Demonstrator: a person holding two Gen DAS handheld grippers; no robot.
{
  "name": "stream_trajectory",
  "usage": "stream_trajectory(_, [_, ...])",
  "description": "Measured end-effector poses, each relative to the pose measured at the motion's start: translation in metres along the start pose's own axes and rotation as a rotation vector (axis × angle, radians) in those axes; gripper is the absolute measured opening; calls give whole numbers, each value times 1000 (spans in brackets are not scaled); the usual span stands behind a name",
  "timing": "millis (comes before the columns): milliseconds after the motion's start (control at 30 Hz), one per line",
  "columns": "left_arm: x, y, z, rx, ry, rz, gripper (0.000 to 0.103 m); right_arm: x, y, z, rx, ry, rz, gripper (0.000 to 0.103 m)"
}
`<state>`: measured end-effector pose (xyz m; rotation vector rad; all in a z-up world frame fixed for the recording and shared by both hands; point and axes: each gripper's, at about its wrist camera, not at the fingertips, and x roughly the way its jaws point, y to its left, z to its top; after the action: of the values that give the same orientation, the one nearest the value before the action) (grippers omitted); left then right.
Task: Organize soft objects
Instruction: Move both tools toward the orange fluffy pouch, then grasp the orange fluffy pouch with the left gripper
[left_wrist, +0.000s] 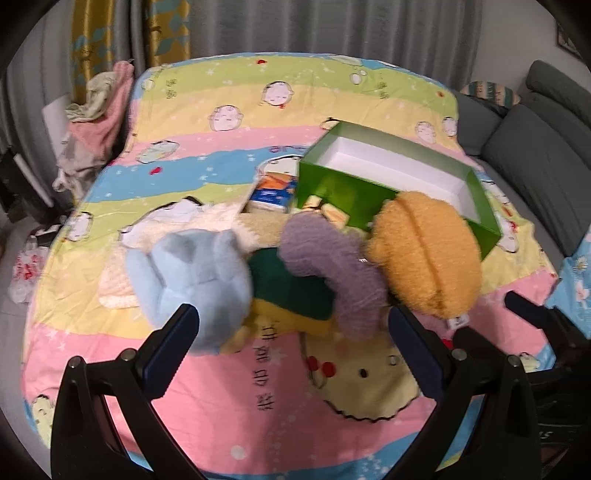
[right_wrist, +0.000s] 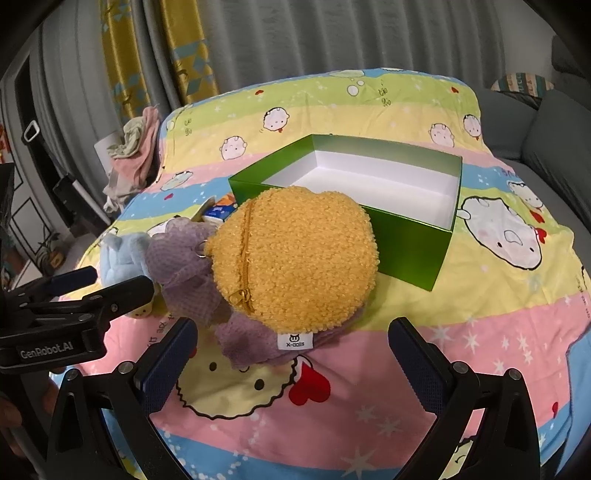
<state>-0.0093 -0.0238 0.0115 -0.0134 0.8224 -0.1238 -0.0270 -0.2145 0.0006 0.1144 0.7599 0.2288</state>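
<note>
A pile of soft things lies on the bed: a round fuzzy orange pouch (right_wrist: 295, 258) with a zip, a purple knitted piece (right_wrist: 181, 266) under it, a light blue plush (left_wrist: 192, 280), a dark green and yellow item (left_wrist: 291, 291) and a cream cloth (left_wrist: 122, 273). An open green box (right_wrist: 406, 236) with a white, empty inside stands just behind the pile. My left gripper (left_wrist: 291, 354) is open, in front of the blue plush and purple piece. My right gripper (right_wrist: 291, 362) is open, just in front of the orange pouch (left_wrist: 424, 258), touching nothing.
A blue-orange packet (left_wrist: 273, 194) lies left of the green box (left_wrist: 332, 184). The cartoon-print quilt (right_wrist: 369, 387) covers the bed. Clothes (left_wrist: 96, 122) hang at the far left. A grey sofa (left_wrist: 535, 155) is on the right. Curtains hang behind.
</note>
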Motion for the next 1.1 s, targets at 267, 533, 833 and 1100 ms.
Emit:
stream_trajectory(267, [-1,-14,22,19,-48,-162,102,3,-15,0,35,-10,35,103])
stream_trajectory(533, [15,-35,44,94,-35,-279,93,12,-29,3,59,-24,88,103])
stream_trajectory(833, [45,-50,55,170,49,-373,76,28,-38,4,106,-18,176,103])
stream_trajectory(1100, [64,-59,54,170,124,-406,51,40,-48,5,145,-17,211,95])
